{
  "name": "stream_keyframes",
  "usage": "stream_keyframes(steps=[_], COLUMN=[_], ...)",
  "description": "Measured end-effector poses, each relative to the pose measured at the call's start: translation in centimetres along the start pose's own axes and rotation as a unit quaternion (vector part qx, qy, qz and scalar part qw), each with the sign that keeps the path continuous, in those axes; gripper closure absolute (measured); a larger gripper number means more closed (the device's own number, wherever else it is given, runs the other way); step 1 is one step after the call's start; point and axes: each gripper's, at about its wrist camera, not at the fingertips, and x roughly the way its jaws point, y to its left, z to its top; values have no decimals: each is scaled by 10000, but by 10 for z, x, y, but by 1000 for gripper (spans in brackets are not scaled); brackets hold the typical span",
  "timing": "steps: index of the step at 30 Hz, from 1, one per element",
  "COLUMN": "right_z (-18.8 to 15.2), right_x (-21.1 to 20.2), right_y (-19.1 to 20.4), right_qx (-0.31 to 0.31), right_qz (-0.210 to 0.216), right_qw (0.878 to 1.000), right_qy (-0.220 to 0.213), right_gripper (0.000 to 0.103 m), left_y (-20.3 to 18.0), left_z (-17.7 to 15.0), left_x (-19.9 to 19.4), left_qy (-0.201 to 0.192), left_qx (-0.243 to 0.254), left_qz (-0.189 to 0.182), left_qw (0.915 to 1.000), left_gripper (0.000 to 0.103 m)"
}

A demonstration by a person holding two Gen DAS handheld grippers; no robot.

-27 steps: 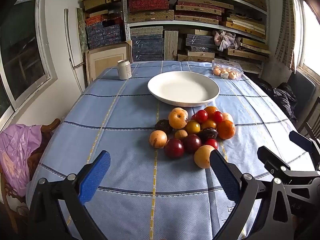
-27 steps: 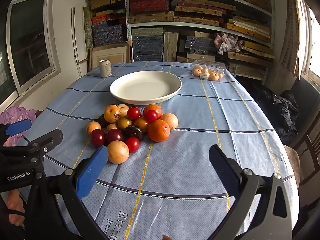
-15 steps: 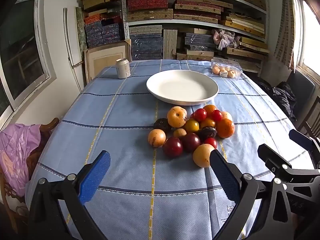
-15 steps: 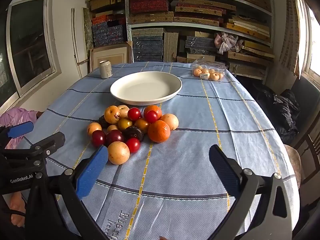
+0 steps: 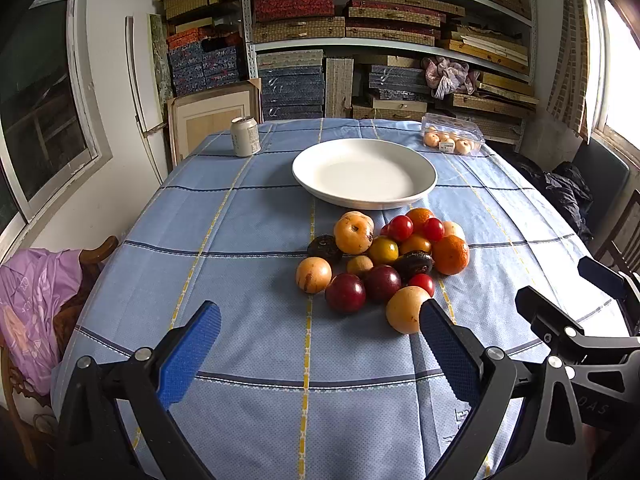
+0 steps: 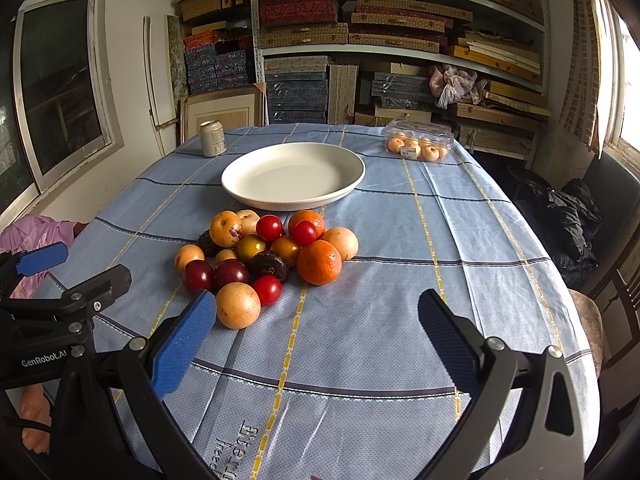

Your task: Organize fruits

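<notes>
Ahead of both grippers, on a blue checked tablecloth (image 5: 248,216), a heap of fruit (image 5: 380,264) lay in one tight cluster, none of it yet on the plate. A wide white plate (image 5: 364,172) stood bare just beyond the heap, its near rim close to the farthest fruits.

From the left gripper (image 5: 320,332), whose blue-padded jaws stood spread wide with nothing between them, the heap sat a little ahead and to the right. Its right finger crossed in front of a pale yellow round fruit (image 5: 406,308), the nearest piece; whether pad and fruit touched could not be told. Two dark red plums (image 5: 346,292) lay just beyond, and an orange (image 5: 450,254) sat at the heap's right edge.

From the right gripper (image 6: 316,312), likewise released and holding nothing, the heap lay ahead and to the left. The same yellow fruit (image 6: 238,305) sat just beside its left pad, with a small red tomato (image 6: 267,289) touching it on the far side.

Farther off, a drink can (image 5: 245,136) stood beyond the plate to the left, and a clear clamshell box of small fruits (image 5: 452,140) rested beyond it to the right. Crowded shelves (image 5: 392,20) filled the wall behind the table.
</notes>
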Motion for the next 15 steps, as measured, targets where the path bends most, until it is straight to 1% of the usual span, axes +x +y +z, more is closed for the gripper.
stream_keyframes(steps=[15], right_z=[0], right_x=[0], right_y=[0], right_qx=[3], right_qz=[4], right_qw=[10000], right_qy=[-2], right_gripper=[4], left_y=[4], left_z=[-3], left_x=[3], left_qy=[35], left_qx=[13], left_qz=[-21], left_qw=[10000], left_gripper=[3])
